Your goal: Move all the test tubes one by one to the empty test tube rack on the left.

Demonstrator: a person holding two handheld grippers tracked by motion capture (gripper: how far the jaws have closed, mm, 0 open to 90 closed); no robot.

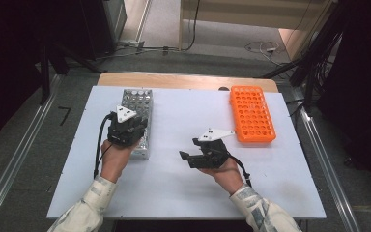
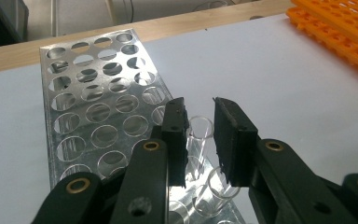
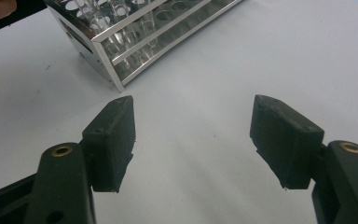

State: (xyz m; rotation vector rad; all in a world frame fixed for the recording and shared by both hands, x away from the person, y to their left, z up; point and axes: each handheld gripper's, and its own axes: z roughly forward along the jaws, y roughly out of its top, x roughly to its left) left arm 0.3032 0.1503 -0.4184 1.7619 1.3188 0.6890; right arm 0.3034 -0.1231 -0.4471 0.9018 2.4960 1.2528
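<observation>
A clear test tube (image 2: 201, 125) stands in a hole near the front corner of the shiny metal rack (image 2: 88, 107). My left gripper (image 2: 199, 142) is shut on the tube's upper end, one black pad on each side of it. In the high view the left gripper (image 1: 134, 126) sits over the near half of the metal rack (image 1: 137, 99). My right gripper (image 1: 189, 148) hovers over the middle of the white table (image 1: 174, 183), jaws wide open. In the right gripper view the right gripper (image 3: 193, 140) has bare table between its pads.
An orange rack (image 1: 252, 113) with several vacant holes lies at the table's back right, and its edge (image 2: 340, 28) shows in the left gripper view. More clear tubes (image 3: 116, 18) stand in the metal rack's near end. A wooden table edge (image 1: 188, 79) runs along the back.
</observation>
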